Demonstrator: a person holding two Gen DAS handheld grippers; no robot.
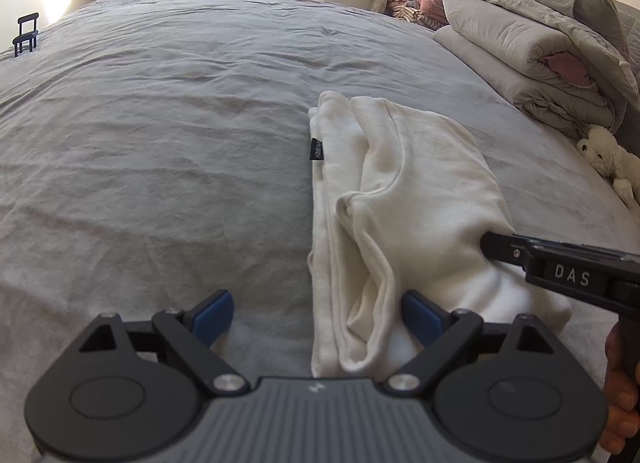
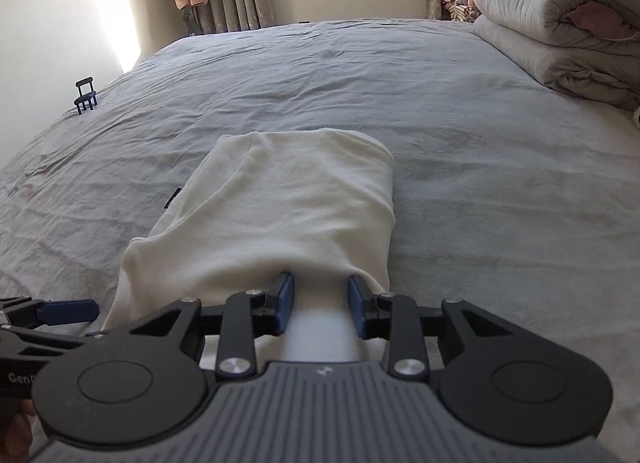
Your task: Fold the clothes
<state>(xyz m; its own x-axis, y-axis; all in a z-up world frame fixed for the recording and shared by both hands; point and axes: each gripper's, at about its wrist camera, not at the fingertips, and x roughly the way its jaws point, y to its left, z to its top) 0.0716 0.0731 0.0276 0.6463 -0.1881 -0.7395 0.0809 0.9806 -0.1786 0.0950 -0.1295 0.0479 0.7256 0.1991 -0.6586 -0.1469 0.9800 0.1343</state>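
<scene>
A cream garment [image 1: 420, 183] lies folded into a long strip on the grey bed sheet [image 1: 160, 123], with a black label [image 1: 316, 149] at its left edge. My left gripper [image 1: 316, 317] is open wide, and the strip's near end lies between its blue pads without being pinched. My right gripper [image 2: 321, 303] sits at the near edge of the garment [image 2: 300, 203], its fingertips tucked under the top layer. Its pads stand a little apart with flat cloth showing in the gap. From the left wrist view the right gripper [image 1: 490, 247] pokes into the cloth from the right.
Folded grey quilts [image 1: 520, 43] are stacked at the bed's far right, with a white plush toy [image 1: 612, 159] beside them. A small black chair-shaped object [image 2: 86, 97] stands at the bed's left edge. A hand [image 1: 620, 383] holds the right gripper's handle.
</scene>
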